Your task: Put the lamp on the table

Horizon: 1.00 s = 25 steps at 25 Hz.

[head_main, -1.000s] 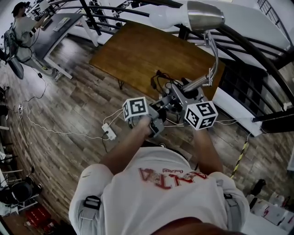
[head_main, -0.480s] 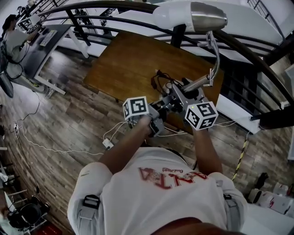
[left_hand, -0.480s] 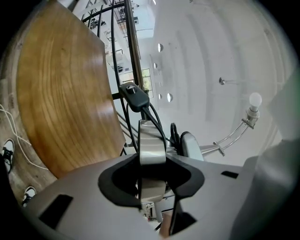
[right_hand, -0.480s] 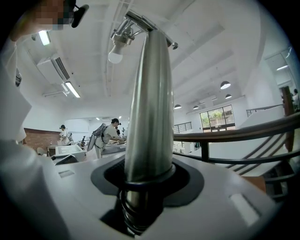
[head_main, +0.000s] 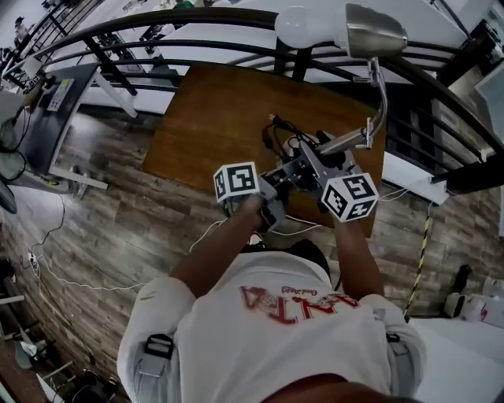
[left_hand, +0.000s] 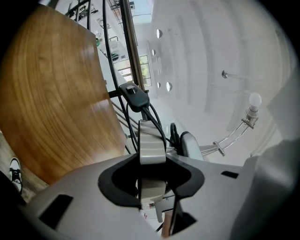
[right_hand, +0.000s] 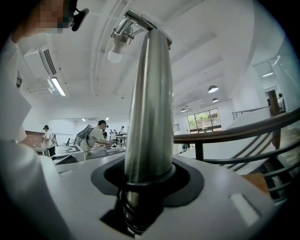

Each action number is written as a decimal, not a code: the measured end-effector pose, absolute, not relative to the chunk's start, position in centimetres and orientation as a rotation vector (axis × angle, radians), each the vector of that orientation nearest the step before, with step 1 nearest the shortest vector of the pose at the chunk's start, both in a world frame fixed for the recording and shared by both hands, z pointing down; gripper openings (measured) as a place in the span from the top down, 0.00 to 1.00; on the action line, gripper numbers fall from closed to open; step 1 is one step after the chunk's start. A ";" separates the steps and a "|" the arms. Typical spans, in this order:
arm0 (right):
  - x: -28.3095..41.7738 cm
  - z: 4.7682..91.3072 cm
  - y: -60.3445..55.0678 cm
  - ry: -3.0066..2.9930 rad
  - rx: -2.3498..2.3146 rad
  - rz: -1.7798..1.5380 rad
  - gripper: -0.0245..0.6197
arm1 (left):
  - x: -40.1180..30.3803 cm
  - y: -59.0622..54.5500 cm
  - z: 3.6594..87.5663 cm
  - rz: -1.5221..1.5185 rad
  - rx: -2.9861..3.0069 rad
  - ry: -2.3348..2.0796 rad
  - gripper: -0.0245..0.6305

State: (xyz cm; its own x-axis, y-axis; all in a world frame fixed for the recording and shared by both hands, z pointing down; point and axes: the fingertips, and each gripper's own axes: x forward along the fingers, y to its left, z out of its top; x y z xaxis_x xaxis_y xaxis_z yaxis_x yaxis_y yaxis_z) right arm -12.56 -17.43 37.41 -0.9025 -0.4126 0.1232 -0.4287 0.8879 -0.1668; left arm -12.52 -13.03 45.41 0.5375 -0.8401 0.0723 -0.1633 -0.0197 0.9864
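The lamp has a silver shade (head_main: 375, 30), a white bulb (head_main: 302, 25) and a curved metal neck (head_main: 383, 88). It hangs above the far right part of the brown wooden table (head_main: 213, 118). My right gripper (head_main: 321, 154) is shut on the lamp's tapered metal stem (right_hand: 150, 108), which rises straight out of the jaws toward the bulb (right_hand: 116, 55). My left gripper (head_main: 285, 176) is shut on a pale grey block (left_hand: 151, 140) with black cables (left_hand: 140, 101) on it. The lamp's foot is hidden among the grippers.
A curved black railing (head_main: 197, 20) runs behind the table, with a white ledge beyond it. White cables (head_main: 47, 264) trail over the wood-plank floor at left. Desks (head_main: 55, 94) stand at far left. A yellow-black striped strip (head_main: 417, 268) lies on the floor at right.
The person has stepped nearer, so the table now lies right under both grippers and the lamp. Both grips look unchanged.
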 end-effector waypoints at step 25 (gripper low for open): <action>-8.9 42.3 -29.9 -2.893 0.798 0.360 0.66 | -9.0 -25.1 50.1 -0.582 1.485 -0.791 0.74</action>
